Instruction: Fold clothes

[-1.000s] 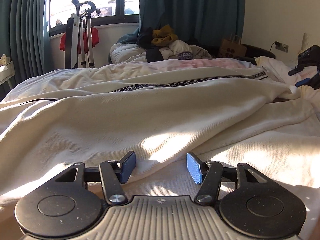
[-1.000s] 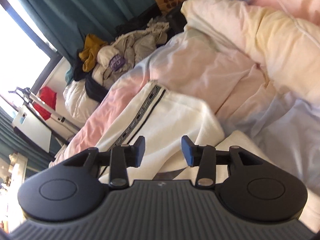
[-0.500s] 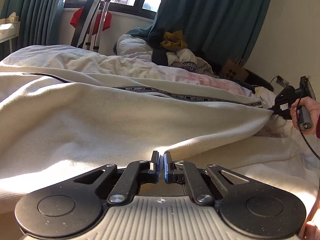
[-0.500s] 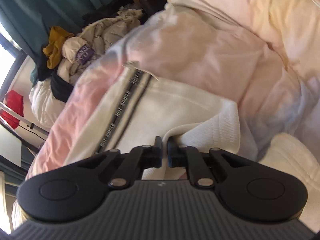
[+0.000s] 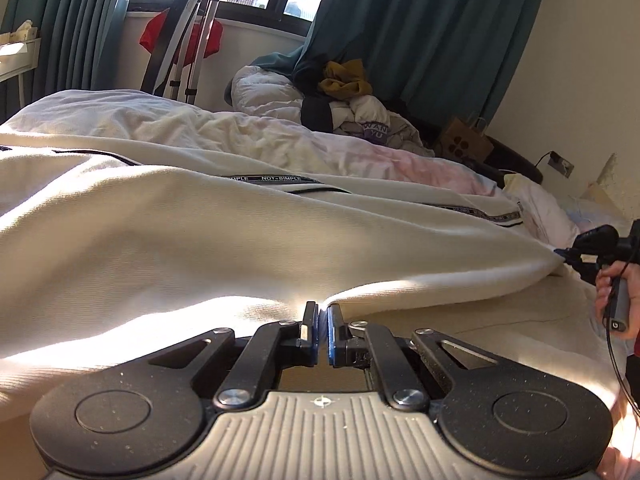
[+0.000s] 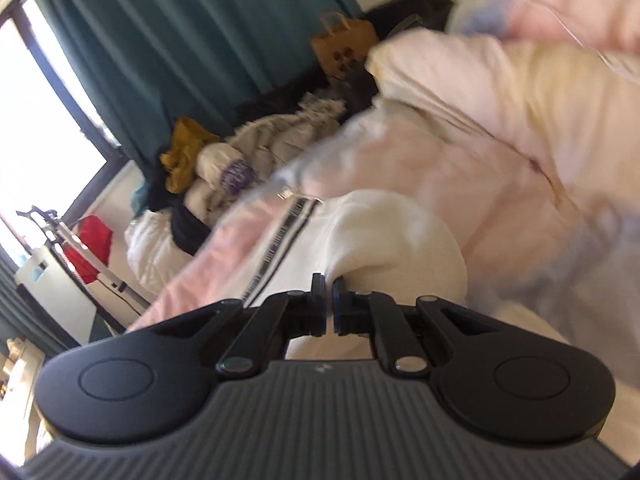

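Observation:
A large cream garment (image 5: 224, 240) with a black lettered stripe (image 5: 280, 179) lies spread across the bed. My left gripper (image 5: 319, 322) is shut on the near edge of the cream garment, lifting it slightly. My right gripper (image 6: 328, 300) is shut on another edge of the same garment (image 6: 384, 232), which bunches just beyond the jaws. The right gripper also shows at the right edge of the left wrist view (image 5: 588, 250), pinching the garment's far corner, with a hand on its handle.
A pile of clothes (image 5: 352, 104) sits at the far end of the bed below teal curtains (image 5: 420, 32). A brown paper bag (image 5: 466, 146) stands near the wall. Pink and cream bedding (image 6: 500, 112) is heaped to the right. A folded stand with a red cloth (image 5: 180, 36) leans by the window.
Both grippers have closed from open onto the garment's edge. They have since lifted and pulled it, and the right wrist view has swung with motion blur.

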